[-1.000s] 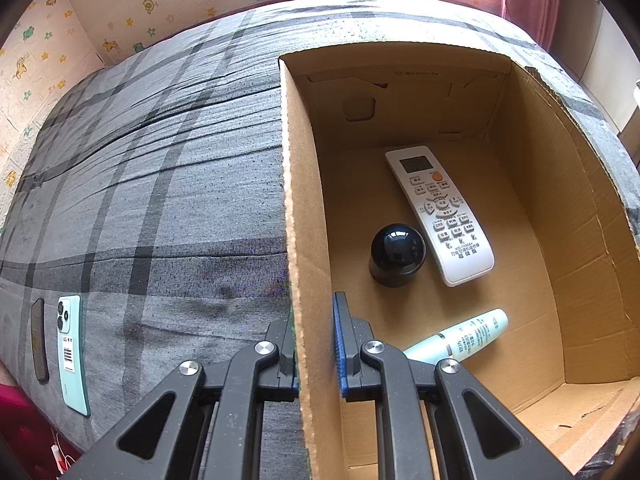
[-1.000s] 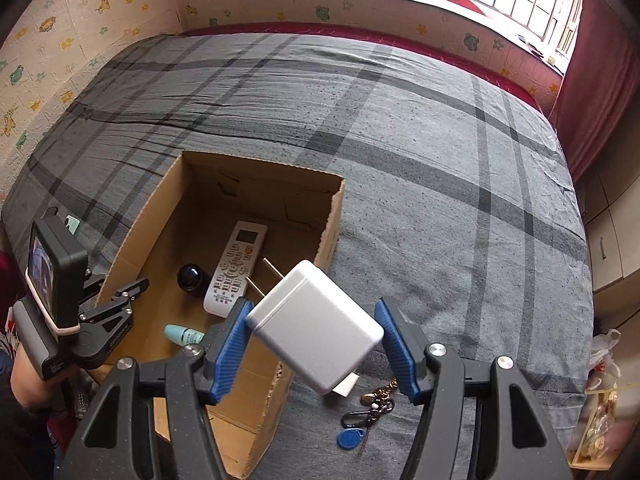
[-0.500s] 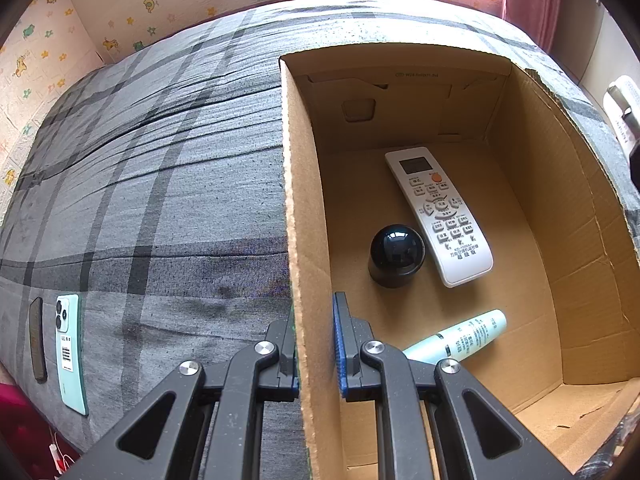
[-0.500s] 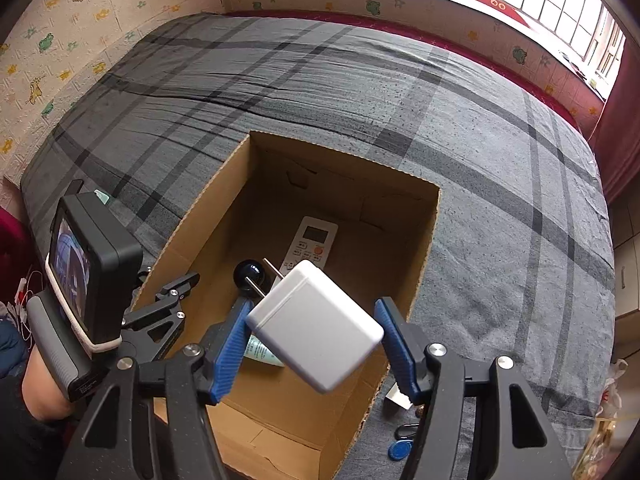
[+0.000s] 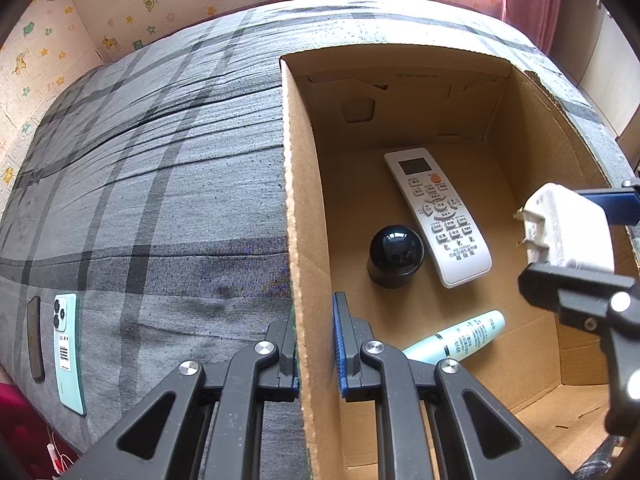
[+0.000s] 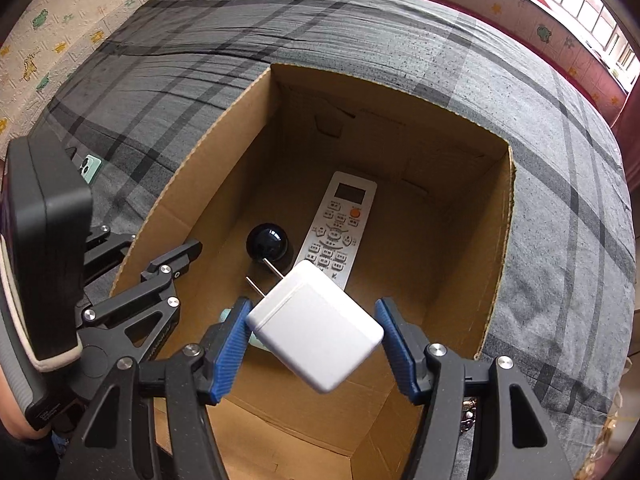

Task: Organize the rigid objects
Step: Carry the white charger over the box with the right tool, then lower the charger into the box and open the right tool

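An open cardboard box point(image 5: 304, 208) point(image 6: 496, 240) sits on a grey plaid bed. Inside lie a white remote point(image 5: 436, 216) point(image 6: 340, 224), a black round-topped object point(image 5: 395, 256) point(image 6: 267, 246) and a pale blue tube point(image 5: 456, 338). My left gripper point(image 5: 314, 344) is shut on the box's left wall. My right gripper point(image 6: 314, 334) is shut on a white plug charger point(image 6: 316, 330) point(image 5: 568, 228), held above the box's near end with its prongs pointing into the box.
A mint green phone point(image 5: 68, 352) point(image 6: 90, 168) and a dark slim object point(image 5: 34, 338) lie on the bed point(image 5: 140, 200) left of the box. Keys point(image 6: 466, 416) lie on the bed right of the box, mostly hidden.
My right gripper has carried the charger left and forward from beside the box to over its opening, and now shows in the left wrist view. My left gripper has stayed clamped on the wall.
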A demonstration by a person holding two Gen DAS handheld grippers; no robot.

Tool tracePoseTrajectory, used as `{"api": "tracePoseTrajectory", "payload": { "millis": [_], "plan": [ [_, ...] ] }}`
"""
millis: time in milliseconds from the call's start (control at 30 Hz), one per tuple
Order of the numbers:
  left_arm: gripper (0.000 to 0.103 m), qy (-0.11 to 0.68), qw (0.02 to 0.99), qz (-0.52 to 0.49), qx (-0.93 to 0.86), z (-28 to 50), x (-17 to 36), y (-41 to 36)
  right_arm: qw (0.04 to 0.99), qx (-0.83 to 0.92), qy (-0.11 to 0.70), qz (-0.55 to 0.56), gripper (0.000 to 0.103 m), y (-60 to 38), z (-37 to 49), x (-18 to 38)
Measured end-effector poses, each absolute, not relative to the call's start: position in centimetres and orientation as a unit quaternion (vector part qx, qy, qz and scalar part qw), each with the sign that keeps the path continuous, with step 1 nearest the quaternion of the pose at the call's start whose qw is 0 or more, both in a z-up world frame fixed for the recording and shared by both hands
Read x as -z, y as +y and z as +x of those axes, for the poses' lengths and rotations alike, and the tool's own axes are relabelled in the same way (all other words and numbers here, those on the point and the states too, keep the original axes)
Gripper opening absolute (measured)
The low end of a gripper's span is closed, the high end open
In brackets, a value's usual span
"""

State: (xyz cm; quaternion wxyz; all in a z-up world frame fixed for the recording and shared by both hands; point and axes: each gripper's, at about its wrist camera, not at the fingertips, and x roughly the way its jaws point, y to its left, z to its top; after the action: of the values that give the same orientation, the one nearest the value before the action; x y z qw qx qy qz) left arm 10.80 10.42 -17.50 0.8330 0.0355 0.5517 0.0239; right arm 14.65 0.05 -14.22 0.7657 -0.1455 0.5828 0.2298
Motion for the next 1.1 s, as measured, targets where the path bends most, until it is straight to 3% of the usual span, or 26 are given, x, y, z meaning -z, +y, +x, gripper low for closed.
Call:
{"api": "tracePoseTrajectory", "payload": {
  "millis": [433,1100],
  "plan": [
    [0.014,0.551,0.833,0.040,-0.025,10.8,17.5,10.3,0.729,-0.217,0.631,-0.153,0.067,0.6,15.3,18.8],
    [0.014,0.551,0.833,0.042,-0.026,10.8,17.5,10.3,0.707,-0.221,0.655,-0.146,0.067,0.1,15.9,21.2]
  ]
}}
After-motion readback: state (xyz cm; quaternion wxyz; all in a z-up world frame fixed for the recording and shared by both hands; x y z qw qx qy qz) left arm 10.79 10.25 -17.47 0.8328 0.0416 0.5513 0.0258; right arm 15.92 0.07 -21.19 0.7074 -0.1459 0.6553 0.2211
